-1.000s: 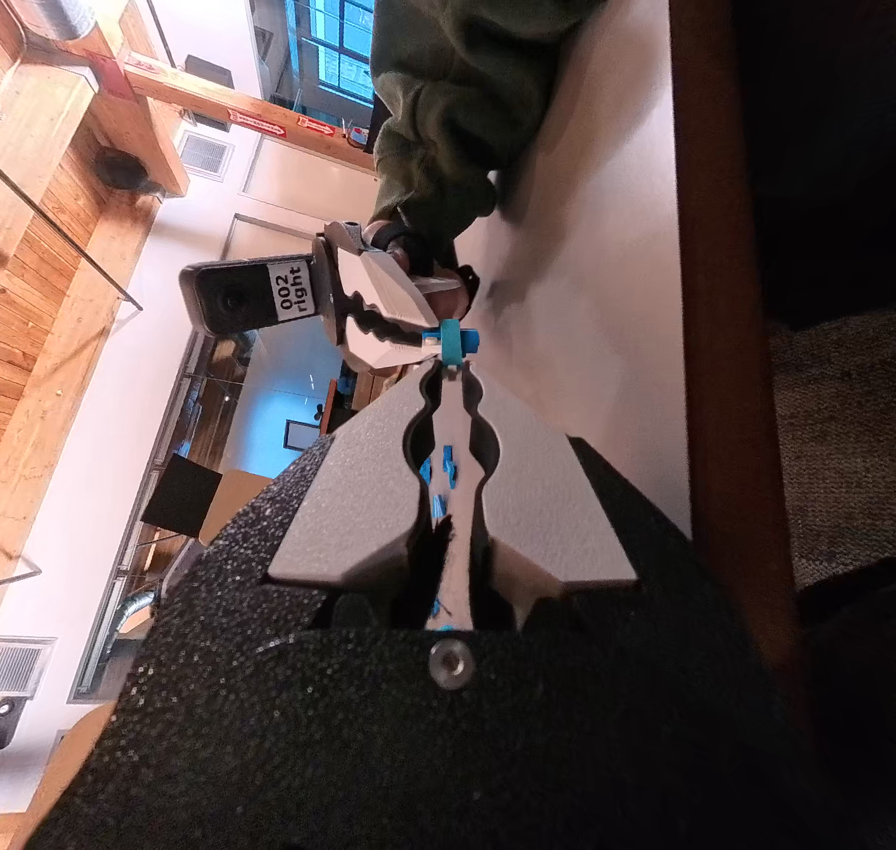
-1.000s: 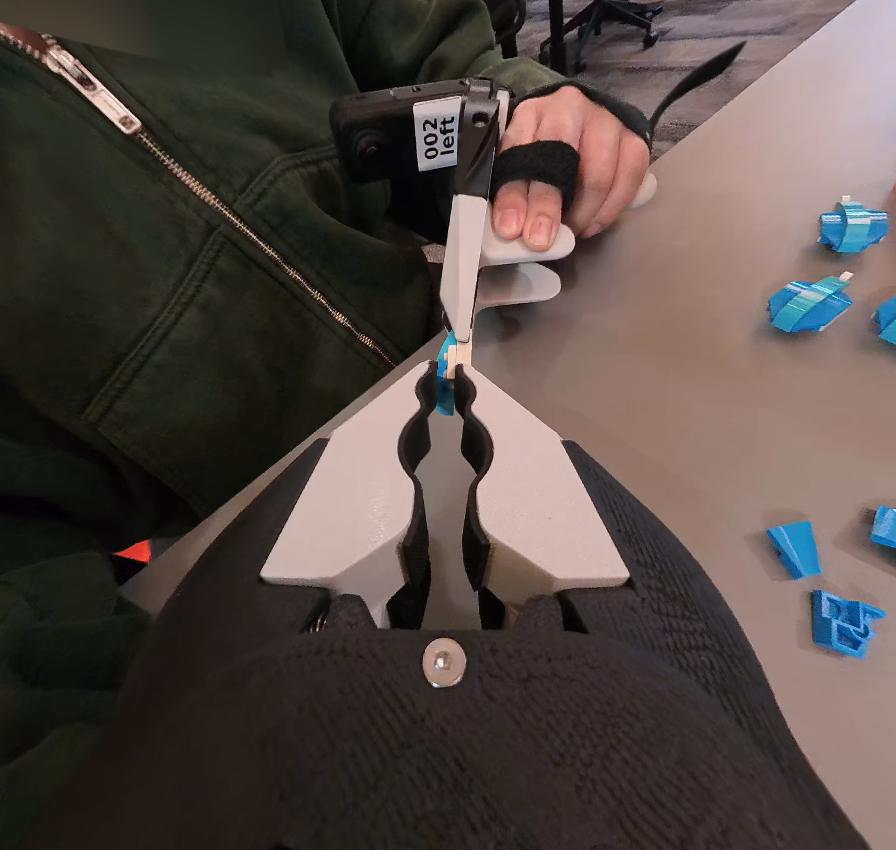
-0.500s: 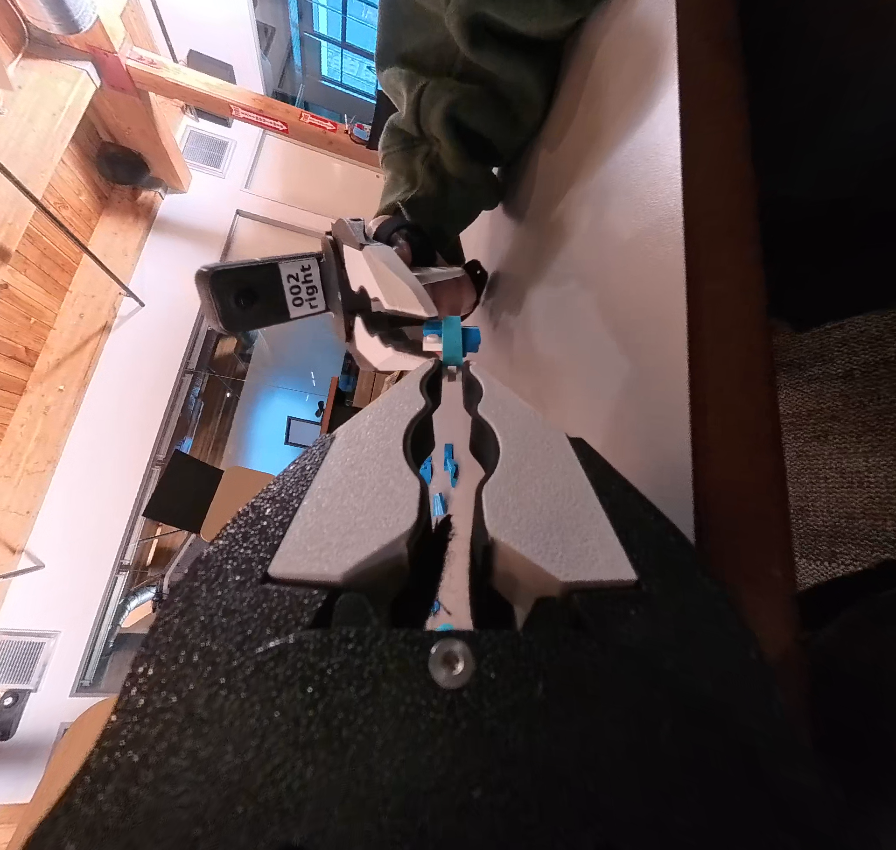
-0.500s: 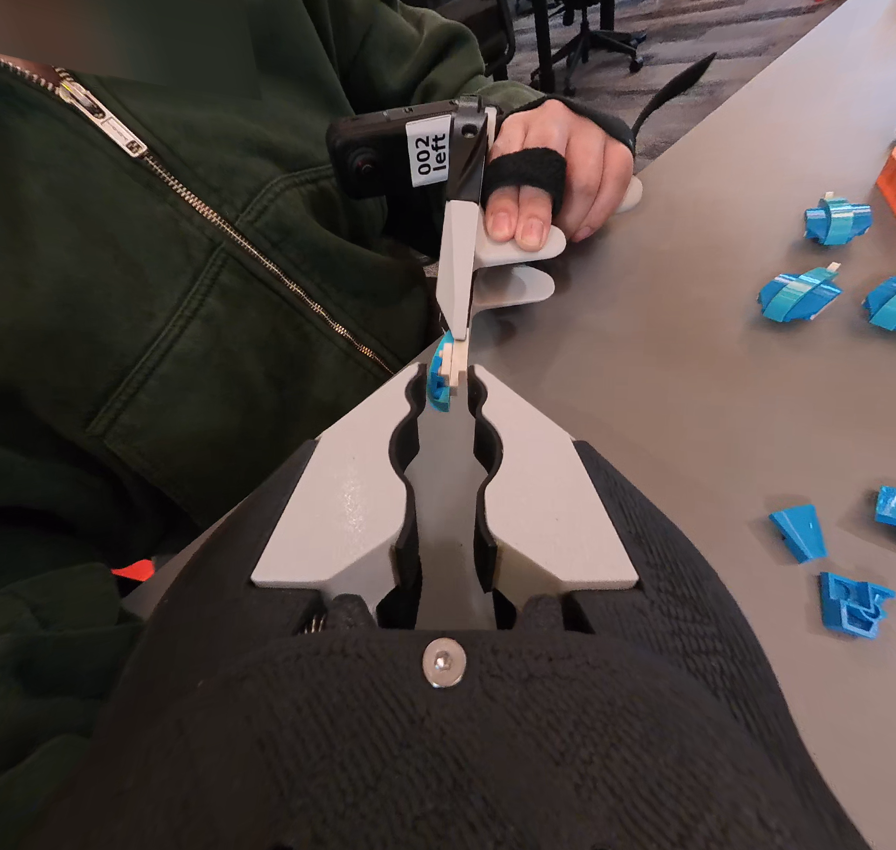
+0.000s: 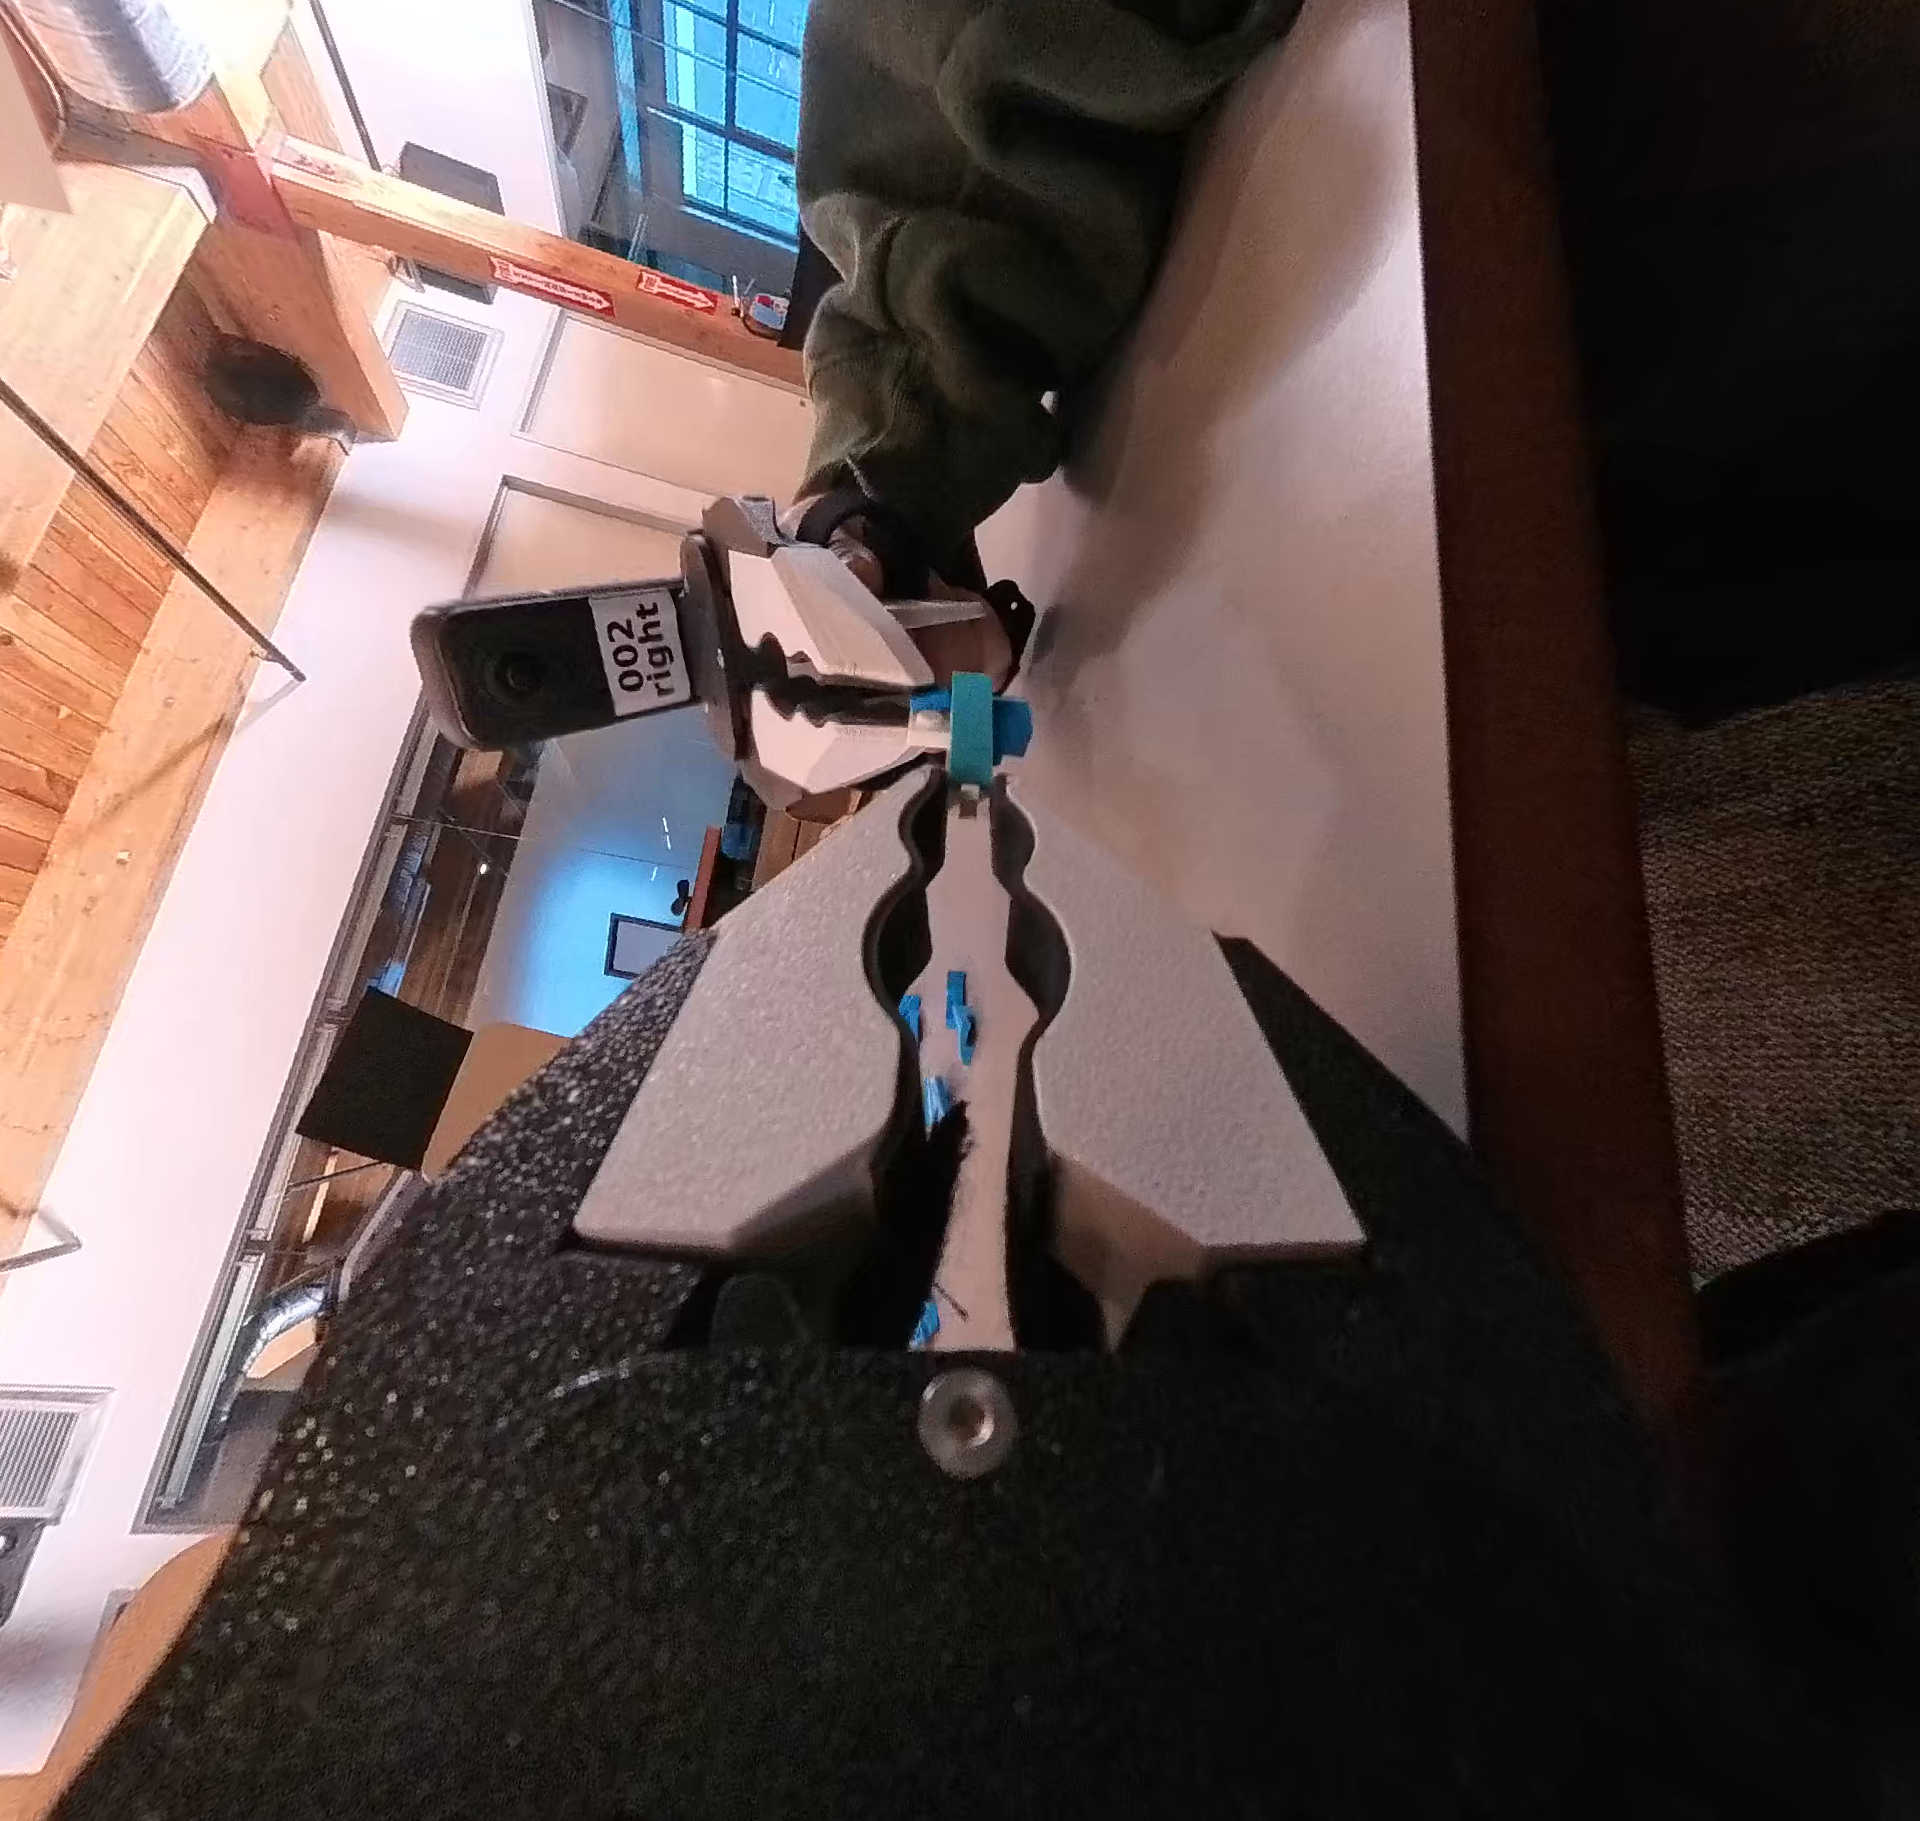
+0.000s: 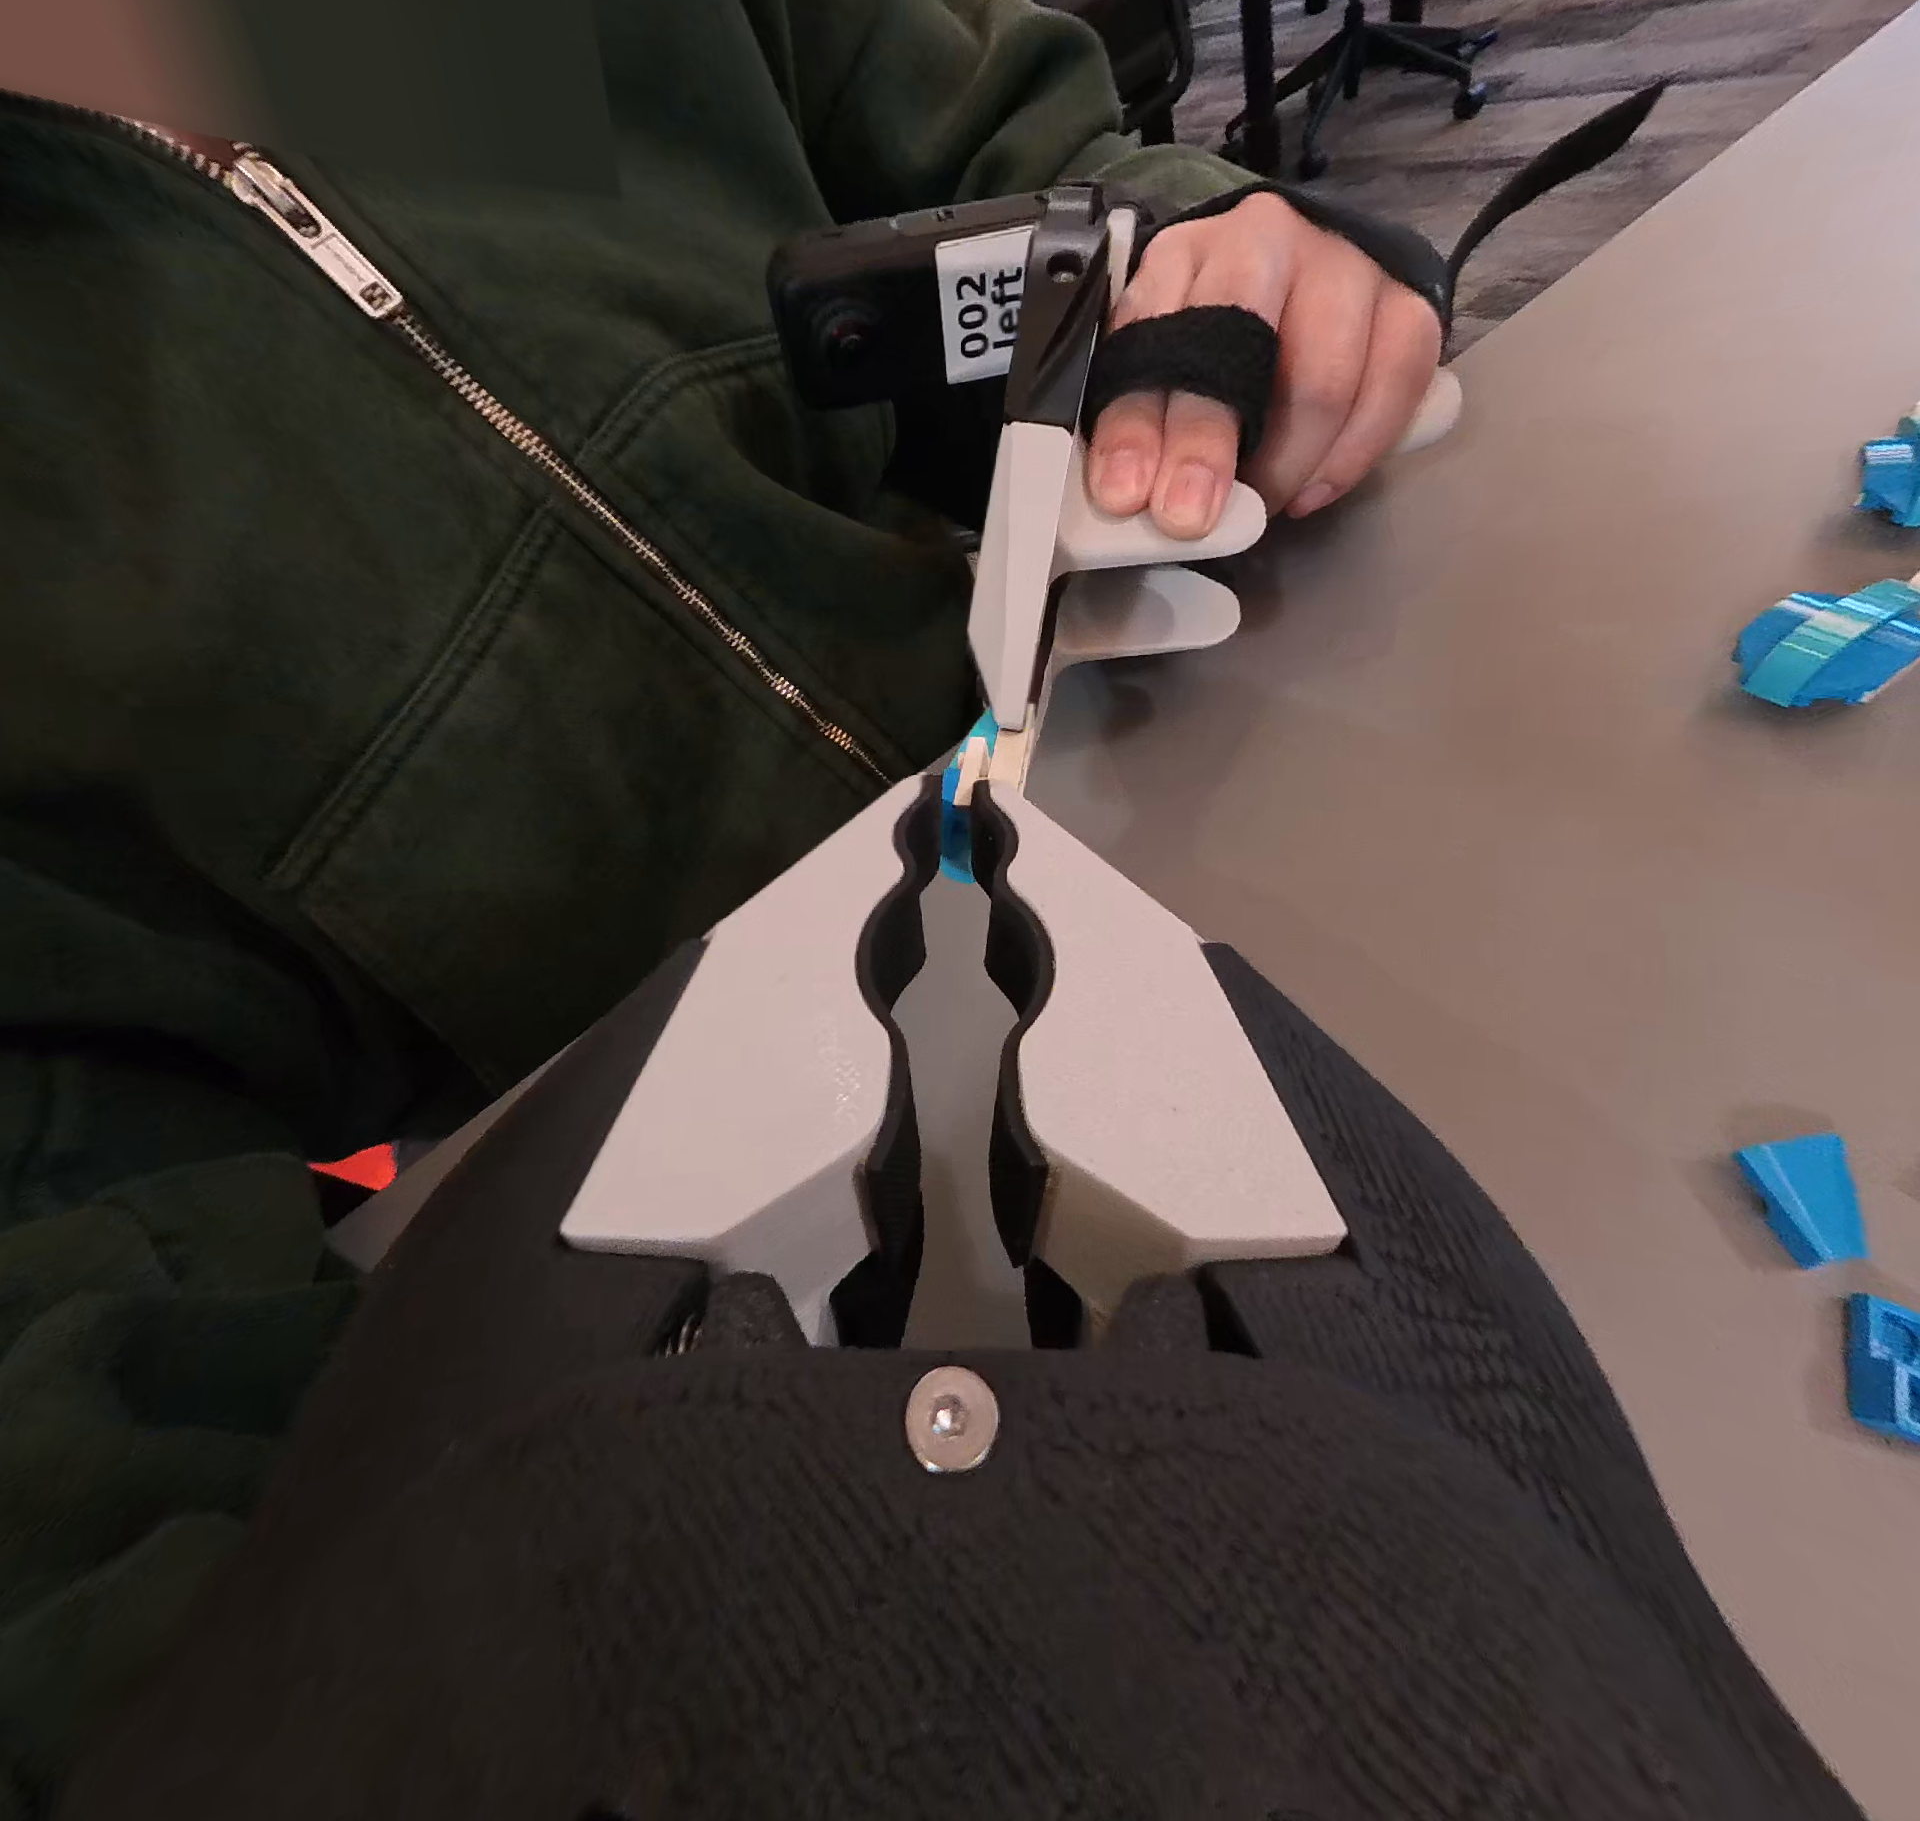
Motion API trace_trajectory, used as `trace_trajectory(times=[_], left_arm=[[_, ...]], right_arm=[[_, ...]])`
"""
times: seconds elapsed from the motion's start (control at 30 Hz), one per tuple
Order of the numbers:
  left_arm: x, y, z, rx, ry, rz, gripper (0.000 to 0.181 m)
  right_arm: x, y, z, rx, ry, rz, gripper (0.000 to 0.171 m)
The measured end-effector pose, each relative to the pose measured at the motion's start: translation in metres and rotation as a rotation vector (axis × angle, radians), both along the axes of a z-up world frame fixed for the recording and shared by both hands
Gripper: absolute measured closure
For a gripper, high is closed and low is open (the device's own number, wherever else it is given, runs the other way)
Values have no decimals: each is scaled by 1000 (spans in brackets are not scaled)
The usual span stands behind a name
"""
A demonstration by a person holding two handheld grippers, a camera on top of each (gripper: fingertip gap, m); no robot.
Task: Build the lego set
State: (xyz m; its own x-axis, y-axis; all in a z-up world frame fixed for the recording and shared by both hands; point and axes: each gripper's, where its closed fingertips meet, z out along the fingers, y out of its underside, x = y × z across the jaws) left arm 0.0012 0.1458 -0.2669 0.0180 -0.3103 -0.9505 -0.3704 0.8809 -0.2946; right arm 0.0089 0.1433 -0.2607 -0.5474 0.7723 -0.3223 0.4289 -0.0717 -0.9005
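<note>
A grey table [image 6: 1455, 836] fills the right wrist view, with the person's dark green zip hoodie [image 6: 416, 576] close behind its edge. The person's left hand [image 6: 1268, 369], a black strap across two fingers, holds the left gripper [image 5: 968, 803] with its handle resting on the tabletop. The right gripper [image 6: 961, 821] meets it tip to tip at the table's near edge. Both are clenched on the same small lego assembly [image 5: 966, 727]: the right gripper grips its blue end, and the left gripper pinches the white piece [image 6: 974, 772] standing out from it. The assembly is held between the two tips, just above the table edge. Loose blue lego pieces lie well apart to the right: a striped built-up piece [image 6: 1823, 654], a wedge [image 6: 1803, 1200] and a small blue block [image 6: 1886, 1382].
</note>
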Motion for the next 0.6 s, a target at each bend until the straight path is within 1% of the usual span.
trace_trajectory(times=[0.13,0.27,0.37,0.47,0.6], left_arm=[[-1,2,-1,-4,6,12,176],[-3,10,-8,6,41,59,176],[-4,15,-6,0,34,87,176],[-4,15,-7,14,40,90,176],[-3,13,-11,17,56,79,176]], right_arm=[[-1,3,-1,-15,-15,-12,167],[-3,9,-6,47,-47,-83,167],[-5,14,-5,63,-42,-128,167],[-5,14,-6,90,-35,-128,167],[-3,12,-9,51,-51,-112,167]])
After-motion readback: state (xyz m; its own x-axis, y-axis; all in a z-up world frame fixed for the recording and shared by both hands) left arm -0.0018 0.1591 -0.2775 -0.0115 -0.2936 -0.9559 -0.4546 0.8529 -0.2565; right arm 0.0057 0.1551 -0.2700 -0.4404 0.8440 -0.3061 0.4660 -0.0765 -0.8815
